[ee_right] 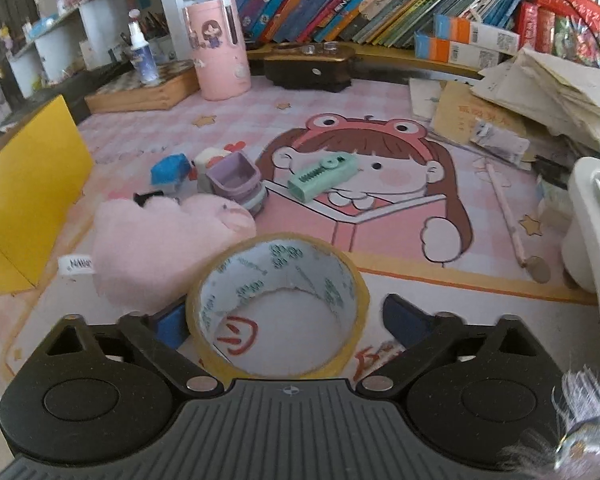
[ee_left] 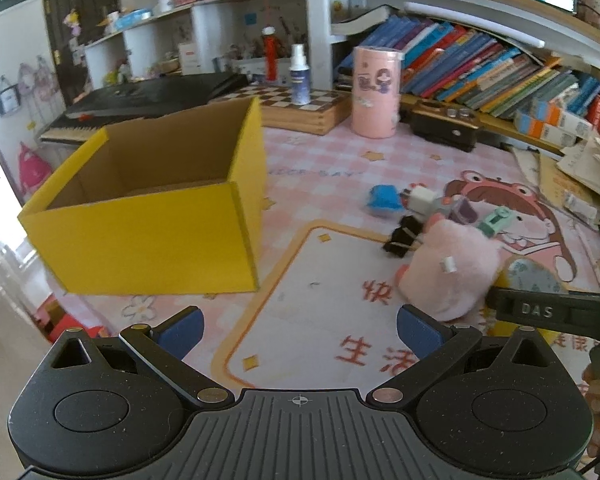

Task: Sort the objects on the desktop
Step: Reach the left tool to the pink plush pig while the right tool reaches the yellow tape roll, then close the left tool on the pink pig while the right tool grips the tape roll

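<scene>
Pink checked matting covered the desk [ee_right: 380, 100], printed with a cartoon girl in a frog hood. Far off to the left of the left tongs [ee_left: 298, 334] stood a yellow cardboard box [ee_left: 148, 236], open at the top, its inside not visible to the bottom. Ahead and to the right of those tongs lay a pink plush toy [ee_left: 448, 268], which from the right tongs' side sat just ahead-left, touching the tape. A roll of yellowish tape [ee_right: 278, 308] lay flat between the blue pads of the right tongs [ee_right: 282, 322]; the left pad [ee_right: 170, 326] met the roll's side, while the right pad stood a little clear, so the jaws were parted around it, not clamped. The left tongs hung wide open over bare mat with nothing between them. Further ahead of the right tongs lay a mint-green stapler-like piece [ee_right: 324, 176], a lilac toy cart [ee_right: 236, 180], a blue block [ee_right: 168, 170] and black binder clips [ee_left: 400, 234].
</scene>
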The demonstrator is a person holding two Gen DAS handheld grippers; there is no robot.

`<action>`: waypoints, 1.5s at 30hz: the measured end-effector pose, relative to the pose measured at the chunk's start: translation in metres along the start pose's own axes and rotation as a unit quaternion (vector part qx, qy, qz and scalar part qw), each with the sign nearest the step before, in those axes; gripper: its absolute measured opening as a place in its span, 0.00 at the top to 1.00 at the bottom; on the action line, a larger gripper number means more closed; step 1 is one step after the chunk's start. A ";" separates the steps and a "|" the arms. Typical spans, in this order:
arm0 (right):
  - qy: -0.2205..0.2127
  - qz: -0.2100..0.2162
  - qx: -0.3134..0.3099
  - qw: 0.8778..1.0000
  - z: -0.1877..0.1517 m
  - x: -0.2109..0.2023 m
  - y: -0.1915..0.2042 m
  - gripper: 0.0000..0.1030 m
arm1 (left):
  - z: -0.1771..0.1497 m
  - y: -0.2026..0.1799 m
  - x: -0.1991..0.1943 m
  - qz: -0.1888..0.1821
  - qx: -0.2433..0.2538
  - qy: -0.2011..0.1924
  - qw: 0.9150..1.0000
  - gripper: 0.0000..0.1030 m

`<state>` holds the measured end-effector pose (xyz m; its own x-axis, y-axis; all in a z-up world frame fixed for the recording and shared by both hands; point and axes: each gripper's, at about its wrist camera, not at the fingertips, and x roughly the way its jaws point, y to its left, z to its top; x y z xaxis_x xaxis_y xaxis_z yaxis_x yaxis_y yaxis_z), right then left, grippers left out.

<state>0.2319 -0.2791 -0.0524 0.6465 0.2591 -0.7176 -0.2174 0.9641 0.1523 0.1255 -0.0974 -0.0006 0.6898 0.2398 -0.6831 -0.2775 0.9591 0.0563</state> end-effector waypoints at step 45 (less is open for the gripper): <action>-0.079 -0.040 0.035 0.995 0.005 -0.071 -0.050 0.19 | 0.024 -0.063 0.030 -0.190 0.015 0.014 0.981 0.35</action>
<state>0.2010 -0.3455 -0.0060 0.7675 0.1818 -0.6147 -0.1124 0.9823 0.1501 0.1799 -0.1474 -0.0077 0.7208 -0.1408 -0.6786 0.0170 0.9824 -0.1858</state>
